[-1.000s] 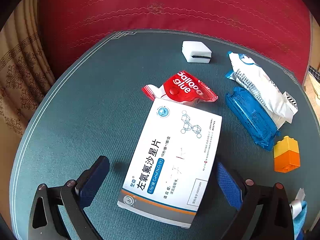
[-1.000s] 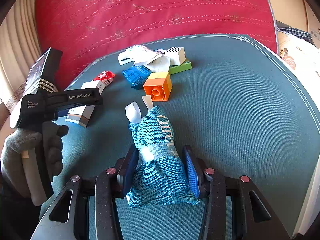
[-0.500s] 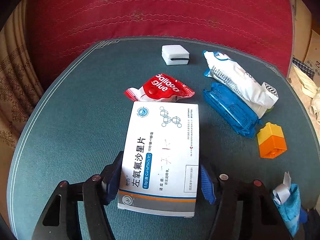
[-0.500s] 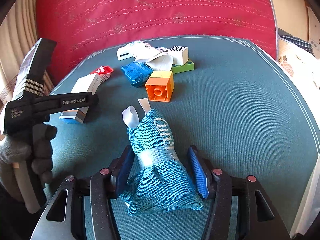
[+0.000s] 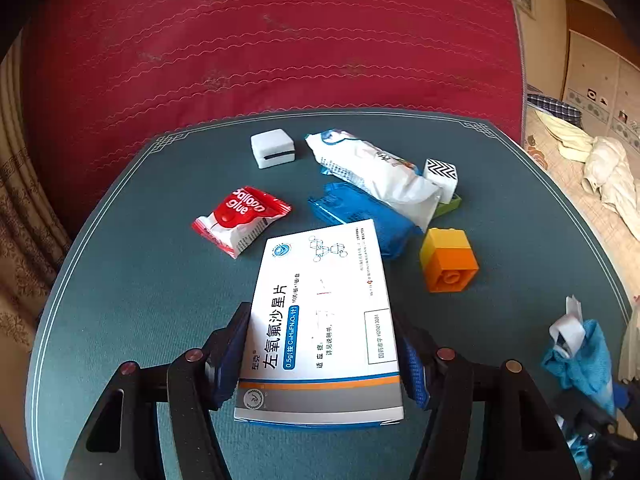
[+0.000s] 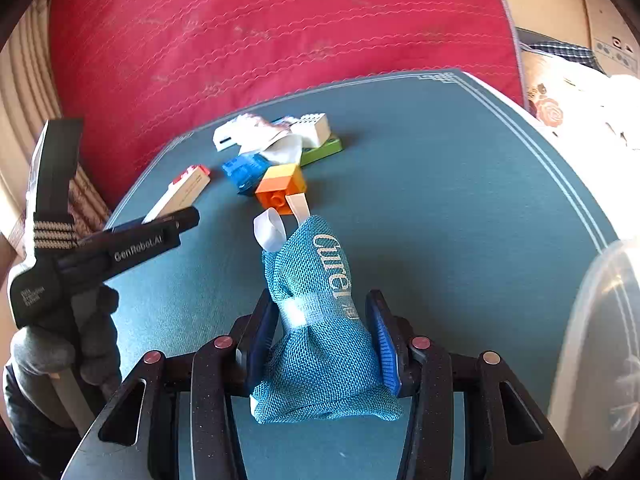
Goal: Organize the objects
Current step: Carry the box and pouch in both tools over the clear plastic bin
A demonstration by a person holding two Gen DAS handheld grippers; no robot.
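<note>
My left gripper point(image 5: 322, 354) is shut on a white medicine box point(image 5: 320, 320) with blue print and holds it above the teal table point(image 5: 140, 300). My right gripper point(image 6: 322, 338) is shut on a teal mesh pouch point(image 6: 320, 320) with white ribbon and holds it over the table. The pouch also shows at the right edge of the left wrist view point(image 5: 580, 356). The left gripper and the box show in the right wrist view point(image 6: 176, 196).
On the table lie a red glue packet point(image 5: 240, 218), a white cube point(image 5: 273, 148), a white bag point(image 5: 376, 172), a blue packet point(image 5: 360, 212), an orange-yellow brick point(image 5: 450, 260) and a green plate point(image 6: 324, 148). A clear plastic container point(image 6: 600, 340) stands at the right. A red cushion point(image 5: 280, 40) lies behind.
My left gripper closed on the medicine box and lifted it, swinging right. My right gripper lifted the teal pouch and moved right toward the plastic container.
</note>
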